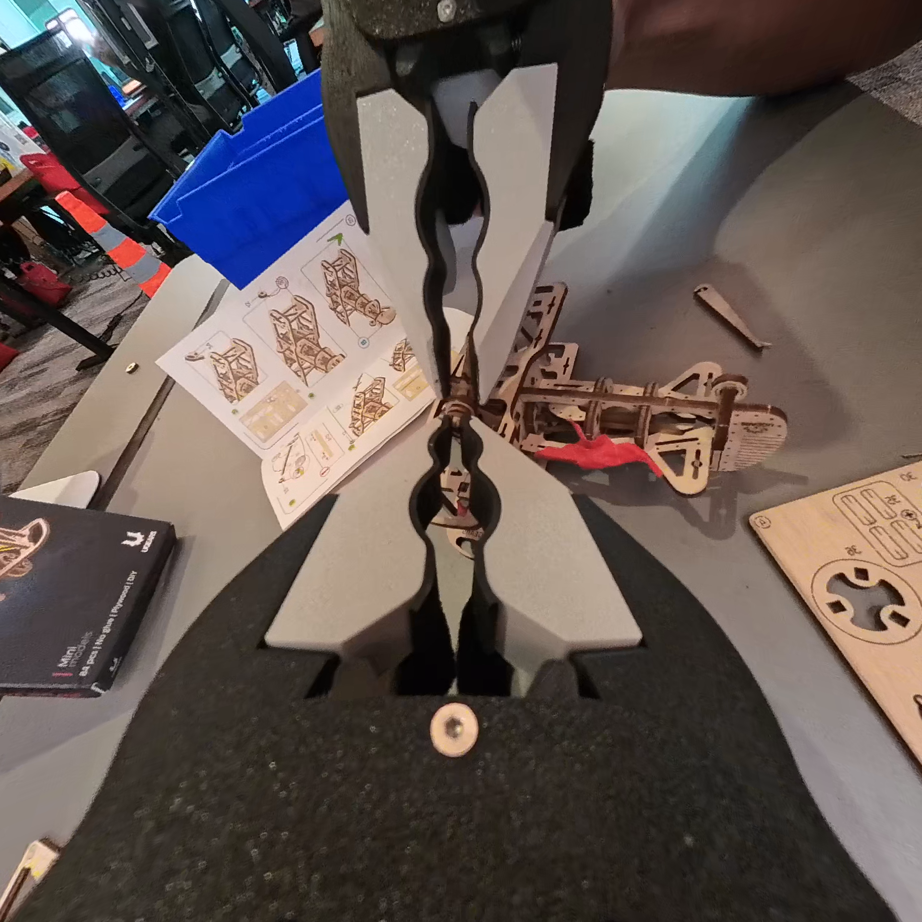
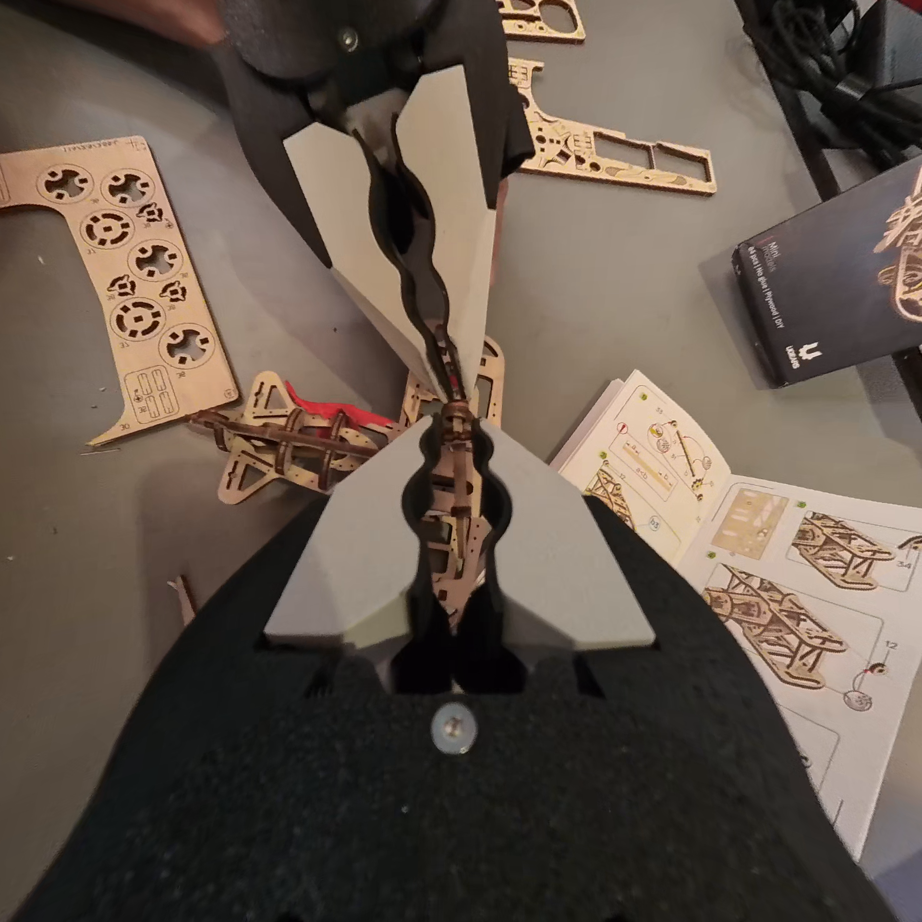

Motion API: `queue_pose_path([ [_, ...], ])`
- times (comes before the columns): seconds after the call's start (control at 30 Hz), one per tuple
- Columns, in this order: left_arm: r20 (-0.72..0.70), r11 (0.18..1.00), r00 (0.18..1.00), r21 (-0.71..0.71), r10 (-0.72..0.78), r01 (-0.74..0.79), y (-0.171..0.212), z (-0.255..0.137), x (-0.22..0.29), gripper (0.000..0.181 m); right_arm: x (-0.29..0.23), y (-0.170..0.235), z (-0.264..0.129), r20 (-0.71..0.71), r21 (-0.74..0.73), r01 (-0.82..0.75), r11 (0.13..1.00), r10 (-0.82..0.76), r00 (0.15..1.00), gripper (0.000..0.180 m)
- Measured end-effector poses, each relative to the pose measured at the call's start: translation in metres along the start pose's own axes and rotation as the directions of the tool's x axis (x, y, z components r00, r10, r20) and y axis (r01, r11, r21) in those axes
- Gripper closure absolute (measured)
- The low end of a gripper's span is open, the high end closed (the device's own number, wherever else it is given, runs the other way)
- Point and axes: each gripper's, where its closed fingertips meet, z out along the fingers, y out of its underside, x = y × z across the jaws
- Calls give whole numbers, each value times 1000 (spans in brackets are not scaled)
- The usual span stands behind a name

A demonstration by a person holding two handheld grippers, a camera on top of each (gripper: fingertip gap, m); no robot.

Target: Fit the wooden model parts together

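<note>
A grey counter point(image 1: 698, 209) is sitting over patterned carpet point(image 1: 45, 379), with what may be dark equipment racks point(image 1: 75, 115) standing behind

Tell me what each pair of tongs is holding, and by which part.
Both the left tongs and right tongs pinch one small brown wooden model part from opposite ends, meeting tip to tip above the grey table.

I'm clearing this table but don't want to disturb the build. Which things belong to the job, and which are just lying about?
In the job:
- wooden plane model
- small wooden part pinched between both grippers
- cut-out wooden sheets
- instruction booklet

Lying about:
- blue bin
- black box
- cables
</note>
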Motion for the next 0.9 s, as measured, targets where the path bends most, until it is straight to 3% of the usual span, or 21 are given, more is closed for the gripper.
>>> queue_pose_path([
  [0.03,-3,1000,1000,-1,-4,4,0,0,0,180,0,0,0,2,1,-3,1000,3,1000,170],
  [0.57,-109,997,991,7,-74,75,-1,1,0,181,0,0,3,-13,28,35,999,-35,999,171],
  [0.9,-62,999,997,5,-36,36,-2,3,1,181,0,1,2,16,64,23,998,-24,1000,170],
])
